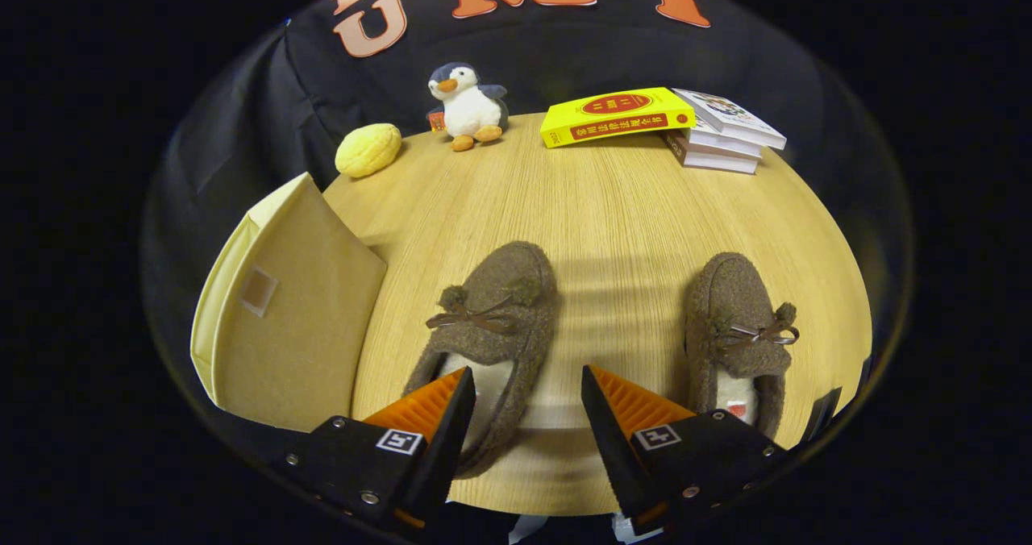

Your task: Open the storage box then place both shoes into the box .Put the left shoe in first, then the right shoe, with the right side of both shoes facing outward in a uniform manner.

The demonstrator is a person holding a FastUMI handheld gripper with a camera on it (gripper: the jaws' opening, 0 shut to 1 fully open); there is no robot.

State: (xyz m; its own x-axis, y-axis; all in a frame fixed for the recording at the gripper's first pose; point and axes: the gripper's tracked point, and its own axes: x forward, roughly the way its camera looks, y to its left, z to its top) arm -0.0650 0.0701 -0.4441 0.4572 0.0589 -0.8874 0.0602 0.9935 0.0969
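**Now: claw spread above two slippers, box shut**

Down at the near edge of the table (613,206), the claw (524,384) has its two fingers spread wide apart, gripping nothing. The left finger (427,416) overlaps the heel end of the left slipper (492,319); whether it touches the slipper cannot be told. The right finger sits in the gap between the two slippers, with bare wood showing between the fingers.

Both slippers are brown and fuzzy with a small bow on top, toes pointing away from the claw. The right slipper (738,327) lies well apart from its mate, just beyond and beside the right finger.

Left of the left slipper stands the storage box (282,319), pale yellow and tan, with its flap closed.

Along the far side of the table, against the dark cloth wall, sit a yellow bun-shaped toy (368,149), a plush penguin (468,107), and a yellow book (617,115) leaning on a stack of books (726,134).
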